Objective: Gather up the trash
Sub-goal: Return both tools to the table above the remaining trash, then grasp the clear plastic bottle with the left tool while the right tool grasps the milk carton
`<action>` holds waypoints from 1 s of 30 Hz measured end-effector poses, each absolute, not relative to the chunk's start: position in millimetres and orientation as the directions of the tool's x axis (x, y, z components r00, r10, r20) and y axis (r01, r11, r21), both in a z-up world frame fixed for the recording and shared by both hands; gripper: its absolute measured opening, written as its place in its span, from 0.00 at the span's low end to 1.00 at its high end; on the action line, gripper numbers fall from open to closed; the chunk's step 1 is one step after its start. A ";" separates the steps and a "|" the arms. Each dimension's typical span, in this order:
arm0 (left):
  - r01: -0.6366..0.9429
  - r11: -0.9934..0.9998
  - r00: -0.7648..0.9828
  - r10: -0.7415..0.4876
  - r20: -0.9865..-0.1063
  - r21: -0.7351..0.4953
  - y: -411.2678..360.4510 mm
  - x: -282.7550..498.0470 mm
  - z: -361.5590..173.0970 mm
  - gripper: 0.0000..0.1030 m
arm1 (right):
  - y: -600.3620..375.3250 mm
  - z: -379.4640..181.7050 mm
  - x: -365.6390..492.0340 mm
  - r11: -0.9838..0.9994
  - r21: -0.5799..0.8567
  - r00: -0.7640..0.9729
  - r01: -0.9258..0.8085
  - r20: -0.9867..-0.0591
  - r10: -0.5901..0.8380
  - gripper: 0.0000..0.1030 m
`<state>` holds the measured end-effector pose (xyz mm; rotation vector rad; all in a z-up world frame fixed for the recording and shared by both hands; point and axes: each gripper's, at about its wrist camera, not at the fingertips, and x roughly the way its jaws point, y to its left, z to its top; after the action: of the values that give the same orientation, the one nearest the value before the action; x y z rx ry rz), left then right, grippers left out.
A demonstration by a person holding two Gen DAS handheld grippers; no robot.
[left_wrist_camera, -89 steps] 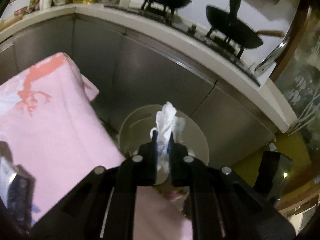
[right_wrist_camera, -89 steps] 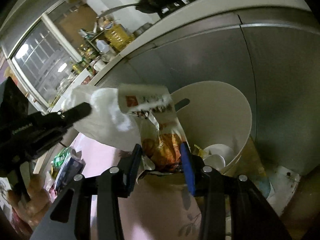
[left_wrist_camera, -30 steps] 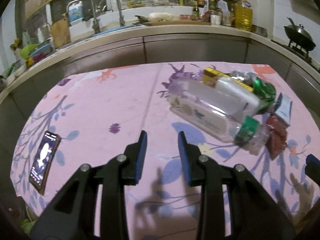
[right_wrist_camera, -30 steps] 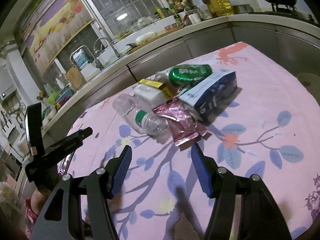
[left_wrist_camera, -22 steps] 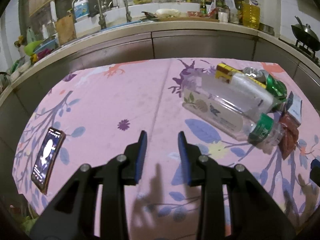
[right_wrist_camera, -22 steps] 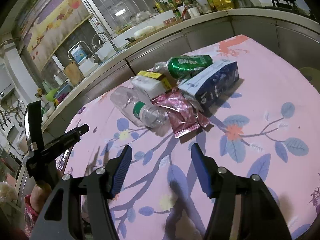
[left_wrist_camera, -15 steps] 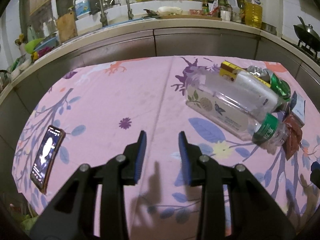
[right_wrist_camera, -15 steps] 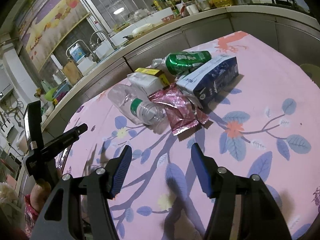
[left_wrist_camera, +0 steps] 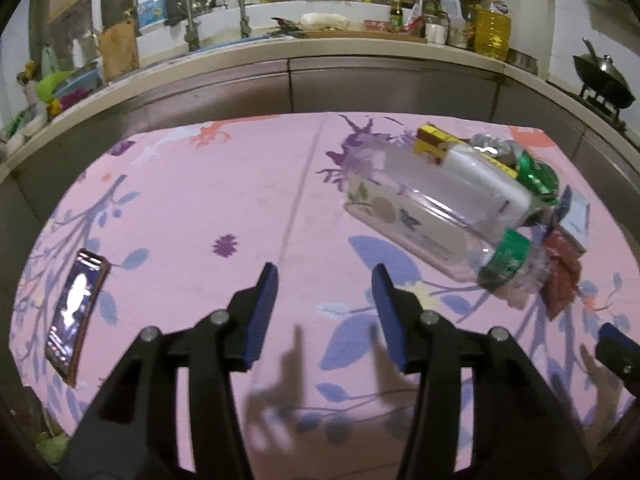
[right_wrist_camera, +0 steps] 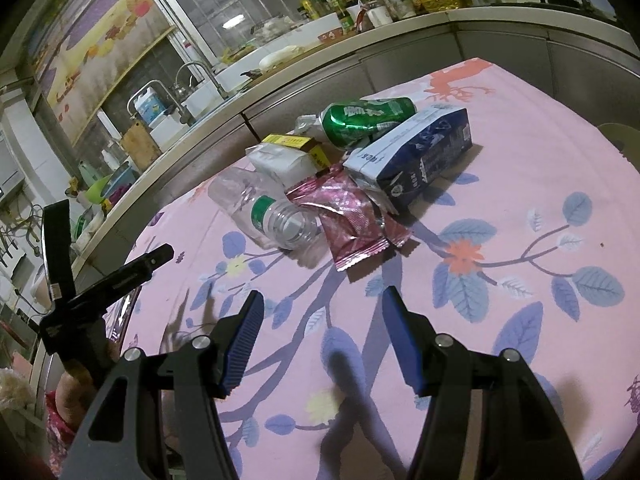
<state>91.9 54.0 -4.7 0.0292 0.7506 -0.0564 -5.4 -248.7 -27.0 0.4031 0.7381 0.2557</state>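
A pile of trash lies on the pink flowered tablecloth (left_wrist_camera: pixel 240 184): a clear plastic bottle with a green label (left_wrist_camera: pixel 432 220) (right_wrist_camera: pixel 276 216), a green can (right_wrist_camera: pixel 364 114) (left_wrist_camera: pixel 536 176), a blue carton (right_wrist_camera: pixel 420 152), a pink foil wrapper (right_wrist_camera: pixel 352 216) (left_wrist_camera: pixel 562 276), a white packet (right_wrist_camera: pixel 280 162) and a yellow box (left_wrist_camera: pixel 434 144). My left gripper (left_wrist_camera: pixel 324 280) is open and empty, left of the bottle. My right gripper (right_wrist_camera: pixel 320 304) is open and empty, just in front of the wrapper.
A phone (left_wrist_camera: pixel 76 312) lies on the cloth at the left edge. A kitchen counter with sink taps (left_wrist_camera: pixel 216 12), bottles (left_wrist_camera: pixel 492 24) and a wok (left_wrist_camera: pixel 604 80) runs behind the table. The left gripper's body (right_wrist_camera: pixel 100 284) shows in the right wrist view.
Three seconds ago both grippers held trash over a white bin; now both are empty over the table. In the last second the left jaws opened wider and both grippers neared the pile.
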 end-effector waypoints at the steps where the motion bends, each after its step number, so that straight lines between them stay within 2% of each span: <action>1: 0.072 0.997 0.725 -0.061 -0.686 -0.012 53.1 91.7 -4.1 0.46 | -249.6 -26.6 -4.7 0.894 0.440 0.715 -0.086 -0.598 0.363 0.58; 8: 0.094 0.990 0.696 -0.142 -0.704 -0.106 53.7 96.8 -2.6 0.49 | -238.4 -17.8 12.7 0.893 0.424 0.698 -0.150 -0.594 0.400 0.57; 13: 0.081 0.985 0.680 -0.168 -0.714 -0.154 62.9 99.1 -6.1 0.49 | -209.8 -13.5 41.3 0.884 0.402 0.650 -0.241 -0.610 0.454 0.58; 17: 0.062 0.982 0.676 -0.175 -0.716 -0.181 74.7 101.0 -7.7 0.49 | -195.3 -14.8 63.8 0.893 0.374 0.647 -0.251 -0.622 0.442 0.57; 20: 0.043 0.979 0.674 -0.174 -0.718 -0.198 85.6 104.4 -9.3 0.49 | -189.4 -19.9 80.4 0.868 0.429 0.620 -0.249 -0.618 0.483 0.57; 22: 0.032 0.978 0.671 -0.173 -0.721 -0.206 90.4 105.8 -10.9 0.49 | -179.2 -17.1 78.4 0.834 0.465 0.594 -0.298 -0.593 0.543 0.58; 25: 0.015 0.976 0.662 -0.173 -0.730 -0.218 95.8 110.6 -14.9 0.49 | -140.5 -7.0 52.8 0.715 0.484 0.463 -0.504 -0.548 0.697 0.58; 27: 0.008 0.973 0.650 -0.179 -0.739 -0.229 97.0 113.2 -17.4 0.49 | -126.2 -2.3 32.9 0.688 0.438 0.437 -0.578 -0.545 0.715 0.58; 30: -0.001 0.972 0.648 -0.178 -0.741 -0.235 97.3 115.1 -16.2 0.57 | -124.1 -6.3 13.4 0.718 0.369 0.462 -0.590 -0.575 0.675 0.58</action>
<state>115.1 97.3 -16.2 -0.2231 0.8624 -0.1015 13.4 -124.1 -6.3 0.1232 0.7625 0.7804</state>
